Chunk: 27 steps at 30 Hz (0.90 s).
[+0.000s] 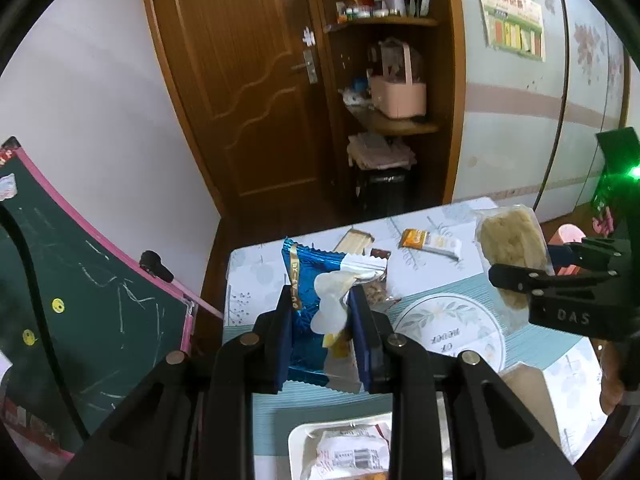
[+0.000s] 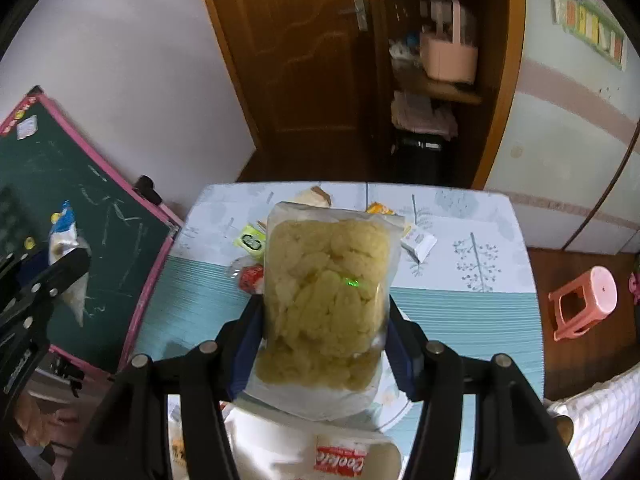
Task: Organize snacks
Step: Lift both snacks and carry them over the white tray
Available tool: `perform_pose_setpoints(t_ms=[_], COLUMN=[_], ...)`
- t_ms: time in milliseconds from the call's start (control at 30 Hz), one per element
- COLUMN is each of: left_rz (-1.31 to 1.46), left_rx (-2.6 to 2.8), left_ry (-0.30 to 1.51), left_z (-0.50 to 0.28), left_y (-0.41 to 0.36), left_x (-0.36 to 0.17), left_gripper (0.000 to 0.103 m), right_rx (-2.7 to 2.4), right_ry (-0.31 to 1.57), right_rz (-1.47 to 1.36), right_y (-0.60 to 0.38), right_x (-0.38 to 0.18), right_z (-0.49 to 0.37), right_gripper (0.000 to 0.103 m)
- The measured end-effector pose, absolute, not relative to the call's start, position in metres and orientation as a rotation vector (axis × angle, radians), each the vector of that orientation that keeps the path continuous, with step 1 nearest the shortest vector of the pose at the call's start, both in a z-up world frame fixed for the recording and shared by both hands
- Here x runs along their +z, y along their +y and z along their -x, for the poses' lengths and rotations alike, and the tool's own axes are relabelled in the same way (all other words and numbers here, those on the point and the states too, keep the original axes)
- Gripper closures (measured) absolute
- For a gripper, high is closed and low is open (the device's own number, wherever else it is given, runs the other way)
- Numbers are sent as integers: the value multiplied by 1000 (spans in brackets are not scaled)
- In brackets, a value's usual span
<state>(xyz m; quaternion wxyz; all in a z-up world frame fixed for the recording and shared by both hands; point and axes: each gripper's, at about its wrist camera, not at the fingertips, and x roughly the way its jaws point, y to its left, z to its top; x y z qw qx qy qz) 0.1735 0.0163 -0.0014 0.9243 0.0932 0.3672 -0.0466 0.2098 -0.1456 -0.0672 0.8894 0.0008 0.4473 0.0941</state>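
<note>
My left gripper is shut on a blue and silver snack packet and holds it upright above the table. My right gripper is shut on a clear bag of pale yellow crisps, lifted over the table. The right gripper and its crisp bag also show at the right of the left wrist view. The left gripper's fingers with the blue packet show at the left edge of the right wrist view.
Loose snacks lie at the table's far side: an orange and white bar, a green packet, a red one. A white tray with wrapped snacks sits below. A chalkboard stands left, a pink stool right.
</note>
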Motion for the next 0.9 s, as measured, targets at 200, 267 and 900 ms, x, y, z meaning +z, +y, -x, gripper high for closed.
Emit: perform_pose_setpoints(t_ms=[200,267,900], left_rz=[-184,-169,-96], left_rx=[-83,-83,-71], left_ry=[676,663,640], left_z=[-132,-120,-28], left_y=[14,14,6], left_x=[19,24,-5], left_gripper=[78,78,78], right_rx=[212,211,149], right_ry=[831,805,742], right_rz=[-7,-3,33], right_y=[-146,-146,-135], right_x=[-41,-36,-41], right_z=[-161,-150,-45], right_gripper=[46,46,46])
